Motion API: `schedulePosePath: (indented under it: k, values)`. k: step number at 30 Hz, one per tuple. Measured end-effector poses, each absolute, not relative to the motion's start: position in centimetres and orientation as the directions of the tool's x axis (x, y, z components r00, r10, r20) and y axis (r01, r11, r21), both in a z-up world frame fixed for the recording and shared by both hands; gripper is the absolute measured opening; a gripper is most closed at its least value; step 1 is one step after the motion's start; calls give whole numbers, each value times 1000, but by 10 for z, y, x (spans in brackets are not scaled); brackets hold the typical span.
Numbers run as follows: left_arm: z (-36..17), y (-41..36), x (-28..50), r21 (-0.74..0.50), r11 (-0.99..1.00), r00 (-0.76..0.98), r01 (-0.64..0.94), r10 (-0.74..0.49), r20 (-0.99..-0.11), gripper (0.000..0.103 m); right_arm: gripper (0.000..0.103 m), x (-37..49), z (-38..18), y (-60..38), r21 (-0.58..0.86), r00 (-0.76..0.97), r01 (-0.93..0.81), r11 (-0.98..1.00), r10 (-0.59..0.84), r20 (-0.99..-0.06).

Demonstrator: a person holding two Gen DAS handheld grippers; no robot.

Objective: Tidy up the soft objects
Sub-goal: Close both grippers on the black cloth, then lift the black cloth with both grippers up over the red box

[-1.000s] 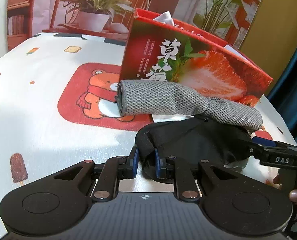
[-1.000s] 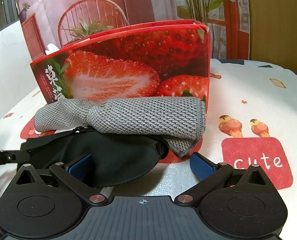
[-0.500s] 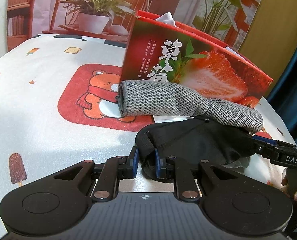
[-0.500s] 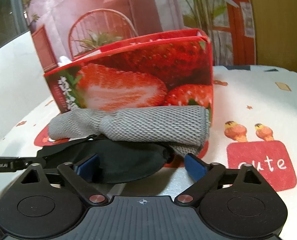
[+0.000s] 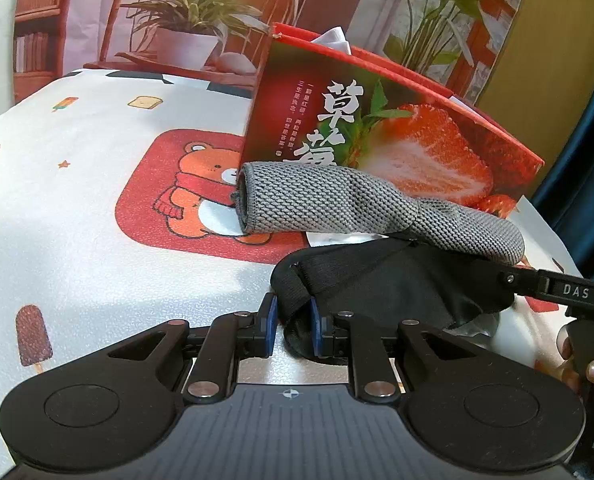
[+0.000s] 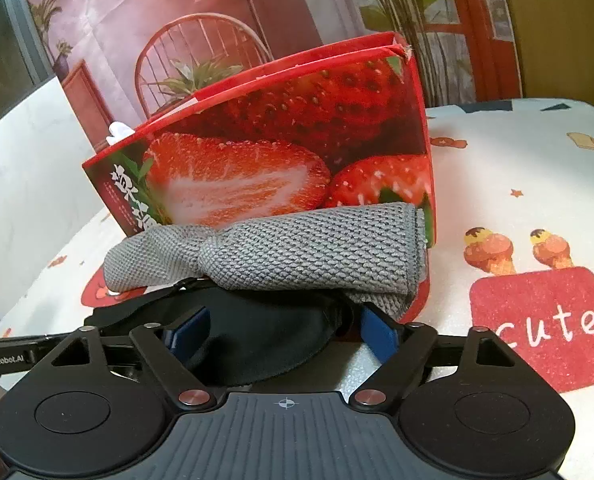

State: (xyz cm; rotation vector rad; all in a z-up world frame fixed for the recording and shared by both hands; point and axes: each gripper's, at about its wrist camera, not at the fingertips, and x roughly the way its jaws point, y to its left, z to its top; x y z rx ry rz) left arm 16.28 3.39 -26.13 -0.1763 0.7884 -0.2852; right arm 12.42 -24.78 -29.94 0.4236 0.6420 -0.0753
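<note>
The grey cloth [image 6: 297, 256] hides the far edge of the black eye mask [image 6: 257, 336] and the strawberry box's [image 6: 281, 160] lower front; the box's inside stays hidden.

Your right gripper [image 6: 283, 330] is closing around the black eye mask [image 6: 257, 332]; at twelve o'clock, the grey cloth [image 6: 297, 254] lies against the strawberry box [image 6: 297, 152].

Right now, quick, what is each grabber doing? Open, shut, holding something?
Left gripper: shut on the black eye mask, pinching its strap end.
Right gripper: jaws closing around the mask's other end, not yet pressing it.
</note>
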Motion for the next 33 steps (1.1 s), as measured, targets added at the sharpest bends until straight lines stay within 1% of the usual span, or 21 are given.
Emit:
schedulePosePath:
  k: [1,3,4,5,6,7,9,15,20,26,33]
  values:
    - [-261,34,163,-264,947,670,185,-318,-671,19,64,123,-299,-248,364,801,191,912,69,-594]
    - [-261,35,163,-268,946,670,184,-320,-670,19,50,121,-299,-247,363,801,195,911,66,-596]
    - [-261,35,163,-269,946,670,182,-319,-670,18,46,119,-299,-248,364,802,200,910,62,-594]
    - [-261,35,162,-270,946,670,179,-318,-670,18,38,117,-299,-248,369,803,206,906,59,-593]
    - [-260,35,162,-273,946,671,175,-317,-670,18,32,114,-299,-249,374,806,213,903,54,-589]
    - [-260,36,162,-277,945,671,172,-318,-670,18,30,111,-299,-249,378,814,215,901,49,-579]
    - [-259,37,161,-280,945,676,170,-319,-665,17,21,105,-296,-250,378,825,214,901,40,-563]
    - [-243,41,153,-255,952,733,172,-296,-613,12,14,88,-287,-246,367,841,210,906,24,-540]
    - [-232,37,146,-229,953,758,199,-298,-580,11,12,81,-273,-241,352,862,186,917,19,-506]
    - [-211,33,133,-207,952,804,224,-300,-514,10,11,73,-255,-233,333,885,154,930,20,-465]
    - [-189,33,118,-194,955,848,224,-289,-445,10,11,66,-240,-232,356,905,140,924,26,-424]
